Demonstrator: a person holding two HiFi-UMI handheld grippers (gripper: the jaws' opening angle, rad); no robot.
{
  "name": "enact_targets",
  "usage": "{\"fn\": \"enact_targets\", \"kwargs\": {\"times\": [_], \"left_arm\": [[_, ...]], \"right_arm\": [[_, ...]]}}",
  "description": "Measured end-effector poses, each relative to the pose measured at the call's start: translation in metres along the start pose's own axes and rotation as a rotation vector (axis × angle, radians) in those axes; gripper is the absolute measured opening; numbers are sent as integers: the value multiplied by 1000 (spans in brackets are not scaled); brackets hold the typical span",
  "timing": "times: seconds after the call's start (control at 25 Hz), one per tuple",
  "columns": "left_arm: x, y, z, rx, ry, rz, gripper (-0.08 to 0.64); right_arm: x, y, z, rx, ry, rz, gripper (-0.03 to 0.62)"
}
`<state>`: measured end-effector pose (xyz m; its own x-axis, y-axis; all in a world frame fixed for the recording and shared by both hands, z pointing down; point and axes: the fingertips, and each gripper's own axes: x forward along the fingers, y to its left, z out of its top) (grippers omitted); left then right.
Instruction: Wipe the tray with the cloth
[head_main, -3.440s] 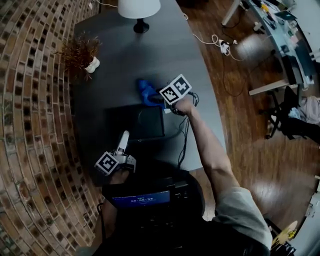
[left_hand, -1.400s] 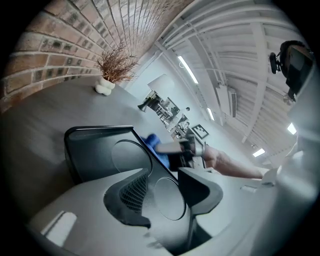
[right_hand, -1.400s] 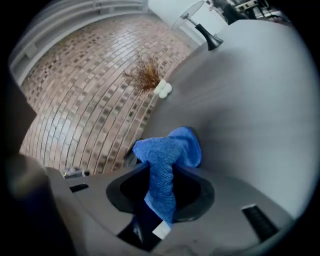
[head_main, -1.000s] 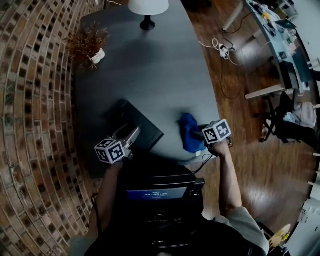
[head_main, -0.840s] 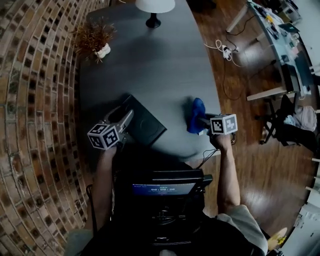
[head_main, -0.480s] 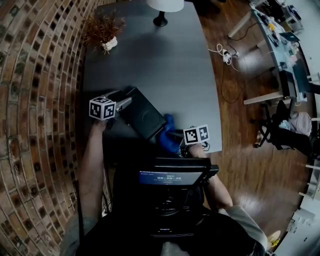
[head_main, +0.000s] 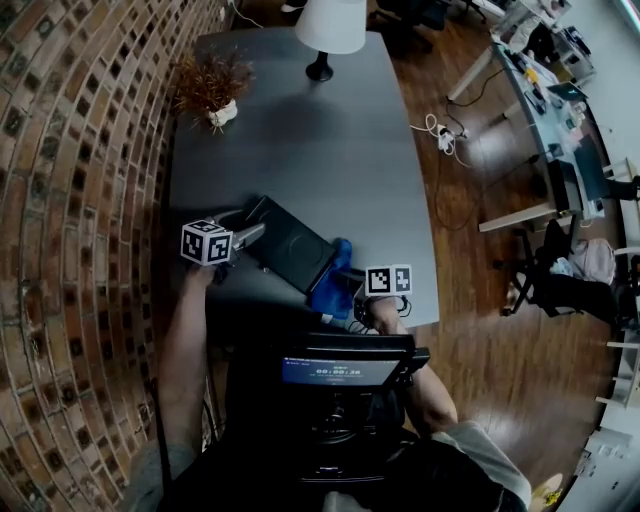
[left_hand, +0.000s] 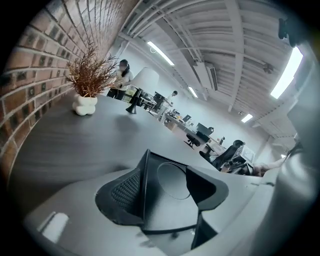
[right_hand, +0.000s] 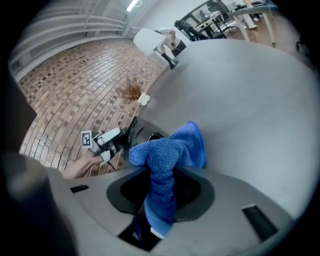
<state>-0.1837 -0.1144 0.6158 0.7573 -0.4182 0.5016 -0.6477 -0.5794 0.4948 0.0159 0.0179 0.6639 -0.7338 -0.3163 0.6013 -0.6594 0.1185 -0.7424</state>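
The dark tray (head_main: 285, 250) lies at an angle on the grey table (head_main: 320, 150), near its front edge. My left gripper (head_main: 245, 237) is at the tray's left corner. In the left gripper view the tray's rim (left_hand: 145, 170) and round recess stand between the jaws of the left gripper (left_hand: 167, 170), which are closing without a firm press that I can see. My right gripper (head_main: 355, 285) is shut on the blue cloth (head_main: 330, 285). The cloth (right_hand: 170, 150) hangs bunched over the tray's near right edge (right_hand: 142, 134).
A brick wall (head_main: 70, 200) runs along the table's left side. A potted dry plant (head_main: 210, 85) and a white lamp (head_main: 330, 30) stand at the far end. Beyond the table's right edge is wooden floor with cables (head_main: 440, 95), desks and chairs.
My right gripper carried the cloth from the table right of the tray leftward onto the tray's near right edge. My left gripper shifted up along the tray's left corner.
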Motion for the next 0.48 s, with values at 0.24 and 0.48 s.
{"fn": "enact_targets", "kwargs": {"times": [0.24,0.48], "left_arm": [[-14,0,8,-407,-318,53,344],[-1,11,31,-542,-486,93,344]], "right_arm": [[12,-43,121,-42,-125,-62,129],[27,-60,198,-62,-199,-121,129]]}}
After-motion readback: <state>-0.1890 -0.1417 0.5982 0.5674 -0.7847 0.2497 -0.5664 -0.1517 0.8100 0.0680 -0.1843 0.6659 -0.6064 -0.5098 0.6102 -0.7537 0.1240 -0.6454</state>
